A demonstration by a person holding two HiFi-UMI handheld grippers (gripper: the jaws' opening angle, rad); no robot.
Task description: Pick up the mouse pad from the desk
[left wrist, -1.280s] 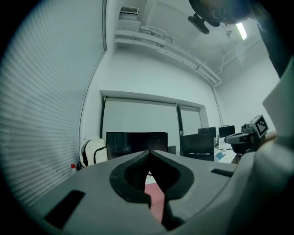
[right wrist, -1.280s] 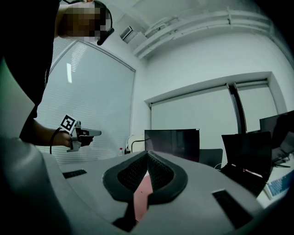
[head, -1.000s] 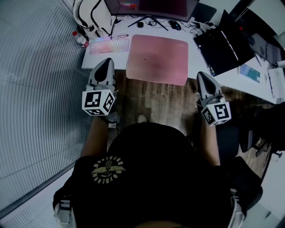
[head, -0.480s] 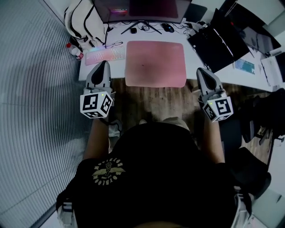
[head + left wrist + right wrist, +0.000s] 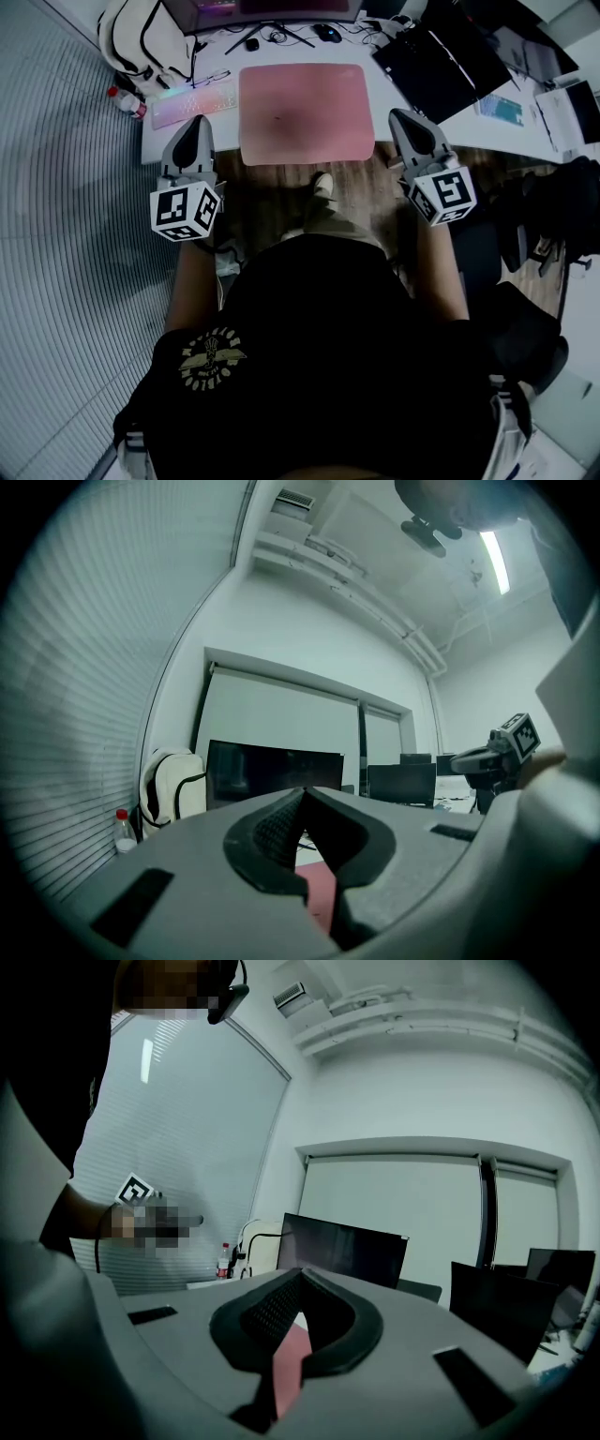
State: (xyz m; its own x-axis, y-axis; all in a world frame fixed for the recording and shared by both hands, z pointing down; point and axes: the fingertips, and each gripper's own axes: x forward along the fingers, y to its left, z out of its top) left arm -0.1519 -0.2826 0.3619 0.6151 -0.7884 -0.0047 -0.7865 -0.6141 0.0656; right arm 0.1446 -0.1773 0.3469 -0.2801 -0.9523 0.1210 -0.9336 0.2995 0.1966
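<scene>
Left tool point(image 5: 198, 123) and right tool point(image 5: 403, 115) closed, empty, drawn nearer, flanking the mouse pad point(image 5: 305, 111)

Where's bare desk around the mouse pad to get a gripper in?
Free: the white wedge of desk between mouse pad and black laptop, and the near corner in front of the keyboard. Crowded: cables and mouse behind the pad; bottle and backpack at left.
</scene>
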